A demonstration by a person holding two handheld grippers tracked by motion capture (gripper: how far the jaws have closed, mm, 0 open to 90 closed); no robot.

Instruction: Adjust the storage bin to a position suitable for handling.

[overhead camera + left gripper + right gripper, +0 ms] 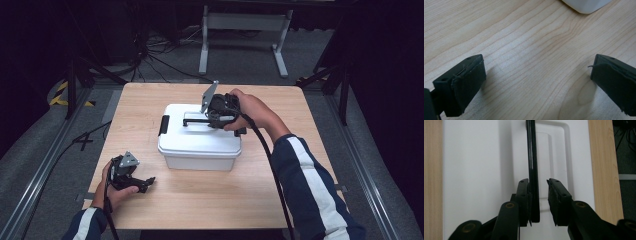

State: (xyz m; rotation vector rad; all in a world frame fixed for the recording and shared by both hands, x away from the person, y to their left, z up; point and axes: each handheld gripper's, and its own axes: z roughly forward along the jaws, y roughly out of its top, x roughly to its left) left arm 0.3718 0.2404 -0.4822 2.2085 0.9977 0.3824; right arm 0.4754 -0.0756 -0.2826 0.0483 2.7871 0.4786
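1. In the high view, the right gripper is hovering over the lid of a white box in the middle of the table. Its jaws are pointing along the black handle, whose long axis is running straight ahead of the gripper across the lid. The right hand is by far the nearer one; the left gripper is resting well apart, near the table's front left corner, with the box ahead of it and off to its side.

2. In the left gripper view, the left gripper is standing wide open over bare wood with nothing between its jaws. A rounded white corner of the box is lying far ahead of them.

3. In the right gripper view, the right gripper is straddling the handle, which is standing on edge as a thin black bar running directly away from the jaws. One jaw is touching it; the other is standing just beside it with a gap showing, so the grip is not yet closing fully. The box is looking smooth and glossy, with a sunken panel under the handle and a black latch at its end.
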